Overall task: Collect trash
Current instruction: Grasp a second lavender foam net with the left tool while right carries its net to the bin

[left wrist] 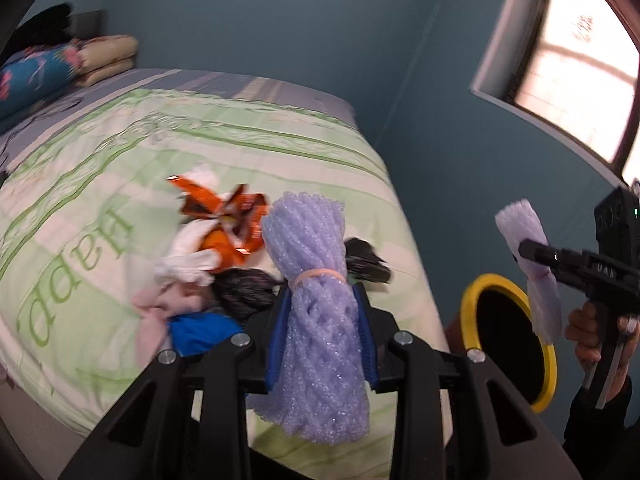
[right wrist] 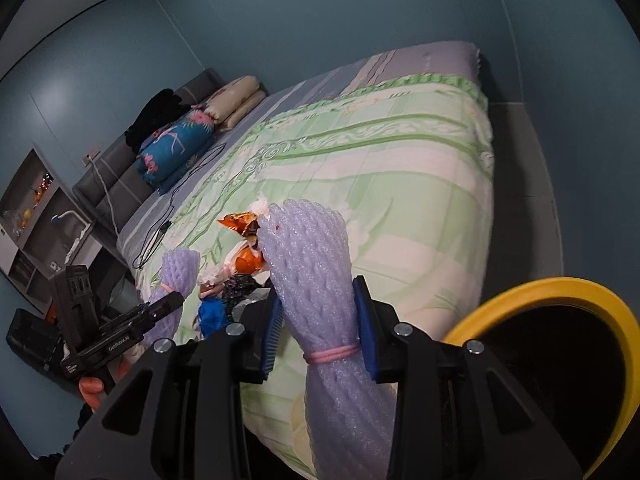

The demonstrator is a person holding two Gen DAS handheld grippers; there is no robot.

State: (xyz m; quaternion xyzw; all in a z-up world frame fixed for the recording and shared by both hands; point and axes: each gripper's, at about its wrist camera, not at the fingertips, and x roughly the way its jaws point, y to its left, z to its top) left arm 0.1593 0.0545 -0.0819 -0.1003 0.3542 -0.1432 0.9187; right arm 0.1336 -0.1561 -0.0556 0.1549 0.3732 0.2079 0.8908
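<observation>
My left gripper (left wrist: 322, 312) is shut on a purple foam net bundle (left wrist: 316, 320) tied with a pink band, held above the bed's near edge. My right gripper (right wrist: 318, 320) is shut on a second purple foam net bundle (right wrist: 320, 280), held beside the yellow-rimmed black bin (right wrist: 560, 292). In the left wrist view the right gripper (left wrist: 536, 256) holds its bundle (left wrist: 528, 256) just above the bin (left wrist: 476, 292). In the right wrist view the left gripper (right wrist: 172, 300) holds its bundle (right wrist: 176, 272). A trash pile lies on the bed: orange wrapper (left wrist: 224, 216), white tissue (left wrist: 188, 260), black scraps (left wrist: 244, 288), pink and blue pieces.
The bed has a green and white quilt (left wrist: 120, 168). Folded blankets and pillows (right wrist: 188, 136) sit at its head. A black cable (right wrist: 160, 224) lies on the sheet. A shelf unit (right wrist: 36, 208) stands by the headboard. A window (left wrist: 576, 52) is at the right.
</observation>
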